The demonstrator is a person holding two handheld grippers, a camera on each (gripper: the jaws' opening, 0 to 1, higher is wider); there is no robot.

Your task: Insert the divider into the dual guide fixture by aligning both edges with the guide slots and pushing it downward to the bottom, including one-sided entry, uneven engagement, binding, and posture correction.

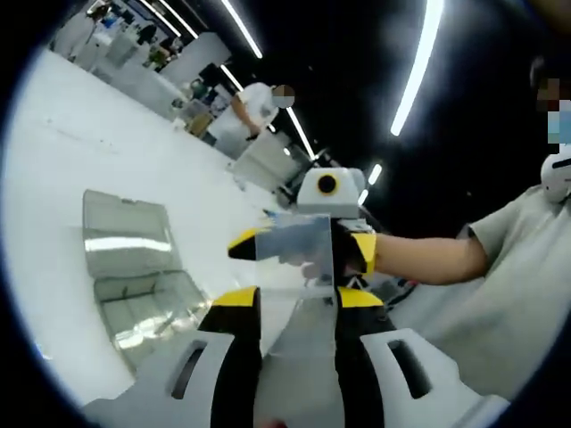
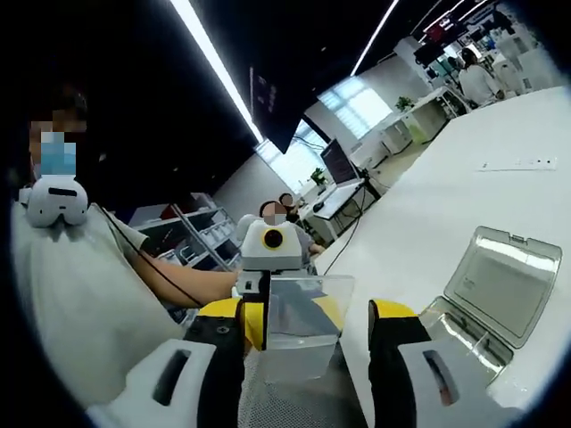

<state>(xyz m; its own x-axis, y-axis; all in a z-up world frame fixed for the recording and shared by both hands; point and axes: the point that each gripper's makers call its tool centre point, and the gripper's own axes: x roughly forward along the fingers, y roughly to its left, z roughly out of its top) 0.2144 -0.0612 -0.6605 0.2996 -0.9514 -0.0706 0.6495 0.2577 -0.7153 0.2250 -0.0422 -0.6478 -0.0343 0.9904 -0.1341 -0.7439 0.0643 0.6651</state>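
Observation:
The divider (image 1: 299, 254) is a small clear plastic plate held up in the air between the two grippers, which face each other. In the left gripper view my left gripper (image 1: 297, 300) meets the plate's lower edge, and my right gripper (image 1: 304, 246) comes in from the far side, its yellow-tipped fingers closed on the plate's side edges. From the right gripper view the divider (image 2: 308, 312) stands between my right gripper (image 2: 308, 323) and the left gripper (image 2: 293, 314). The fixture, a clear box (image 1: 147, 312) (image 2: 464, 334) with its hinged lid (image 1: 125, 236) (image 2: 504, 281) open, lies on the white table below.
The white table (image 1: 80, 152) (image 2: 446, 205) stretches around the box. A person's arm (image 1: 428, 259) and grey shirt (image 2: 71, 312) are close behind the grippers. Desks with other people (image 1: 259, 107) stand at the table's far end.

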